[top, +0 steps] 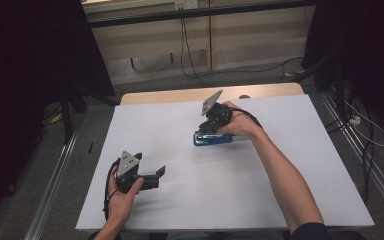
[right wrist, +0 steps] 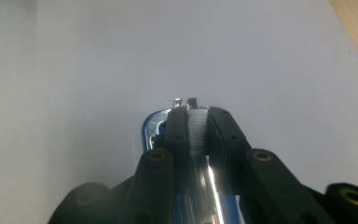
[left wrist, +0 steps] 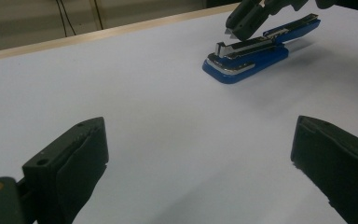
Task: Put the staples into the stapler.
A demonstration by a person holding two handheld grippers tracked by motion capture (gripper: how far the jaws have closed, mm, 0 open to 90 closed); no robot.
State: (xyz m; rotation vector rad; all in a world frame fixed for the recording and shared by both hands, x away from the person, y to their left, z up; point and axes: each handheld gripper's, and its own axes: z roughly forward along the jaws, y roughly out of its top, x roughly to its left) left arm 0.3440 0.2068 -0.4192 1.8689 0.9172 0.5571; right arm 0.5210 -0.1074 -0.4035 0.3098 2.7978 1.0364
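Observation:
A blue stapler (top: 214,139) lies on the white table (top: 180,210) right of centre. Its blue lid (left wrist: 298,25) is tilted up off the metal magazine (left wrist: 242,46). My right gripper (top: 204,128) hangs just over the stapler's front end. In the right gripper view it (right wrist: 198,114) is shut on a ribbed grey strip of staples (right wrist: 197,133), with the stapler's chrome nose (right wrist: 156,122) below. My left gripper (top: 150,165) is open at the near left, holding nothing, and points toward the stapler (left wrist: 247,58). Its two black pads (left wrist: 81,154) stand wide apart.
The table's wooden far edge (top: 180,94) shows beyond the white sheet. Cables (top: 190,60) trail over the floor behind it, and metal rails (top: 55,175) run along both sides. The person's right forearm (top: 280,175) crosses the table's right half.

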